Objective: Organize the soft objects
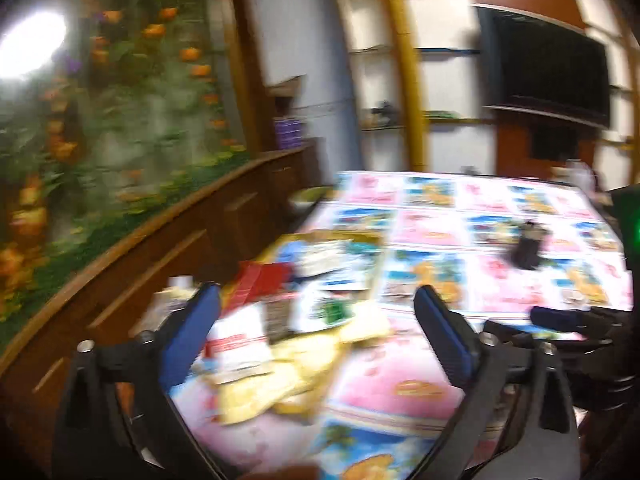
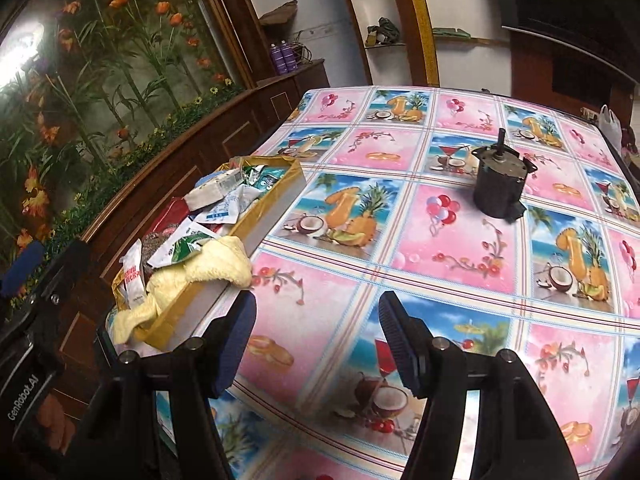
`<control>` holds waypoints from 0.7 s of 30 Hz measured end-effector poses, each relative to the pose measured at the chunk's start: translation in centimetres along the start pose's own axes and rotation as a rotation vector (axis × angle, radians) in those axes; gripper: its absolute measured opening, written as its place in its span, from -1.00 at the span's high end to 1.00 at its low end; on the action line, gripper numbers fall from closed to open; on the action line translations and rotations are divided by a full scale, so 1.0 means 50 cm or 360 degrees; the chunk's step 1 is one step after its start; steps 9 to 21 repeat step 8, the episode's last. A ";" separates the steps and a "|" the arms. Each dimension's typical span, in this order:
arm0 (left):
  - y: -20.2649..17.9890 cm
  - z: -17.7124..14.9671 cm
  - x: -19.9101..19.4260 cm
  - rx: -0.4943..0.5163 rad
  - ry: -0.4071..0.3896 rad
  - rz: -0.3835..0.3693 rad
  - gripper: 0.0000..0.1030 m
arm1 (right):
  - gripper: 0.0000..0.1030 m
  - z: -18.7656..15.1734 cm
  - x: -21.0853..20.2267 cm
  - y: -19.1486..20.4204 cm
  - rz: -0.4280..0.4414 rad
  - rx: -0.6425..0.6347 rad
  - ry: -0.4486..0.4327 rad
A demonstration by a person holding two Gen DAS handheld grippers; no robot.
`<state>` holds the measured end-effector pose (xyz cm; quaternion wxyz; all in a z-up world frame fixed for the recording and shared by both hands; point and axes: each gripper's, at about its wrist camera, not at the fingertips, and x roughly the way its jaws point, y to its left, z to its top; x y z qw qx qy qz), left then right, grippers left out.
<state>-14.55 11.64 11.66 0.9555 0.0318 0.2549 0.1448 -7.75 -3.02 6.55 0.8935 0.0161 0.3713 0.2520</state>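
Note:
A shallow gold cardboard box (image 2: 276, 196) sits at the table's left edge, filled with several sachets and packets (image 2: 224, 200). A pale yellow cloth (image 2: 216, 268) spills over its near end. In the blurred left wrist view the same yellow cloth (image 1: 280, 376) and packets (image 1: 336, 264) lie just beyond my left gripper (image 1: 318, 296), which is open wide and holds nothing. My right gripper (image 2: 318, 304) hovers open over the bare tablecloth, to the right of the box, with nothing between its pads.
A black cylindrical motor (image 2: 498, 184) stands on the fruit-print tablecloth (image 2: 440, 240) toward the far right. A wooden cabinet (image 2: 192, 148) with a flower mural runs along the left. Shelves, purple cans (image 2: 285, 56) and a white bag (image 2: 610, 124) are beyond the table.

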 end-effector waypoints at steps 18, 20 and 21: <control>-0.070 -0.012 0.064 -0.0064 0.0285 -0.0234 -0.93 | -0.24 -0.028 -0.039 -0.081 -0.0095 0.0092 -0.0016; -0.070 -0.012 0.064 -0.0064 0.0285 -0.0234 -0.93 | -0.24 -0.028 -0.039 -0.081 -0.0095 0.0092 -0.0016; -0.070 -0.012 0.064 -0.0064 0.0285 -0.0234 -0.93 | -0.24 -0.028 -0.039 -0.081 -0.0095 0.0092 -0.0016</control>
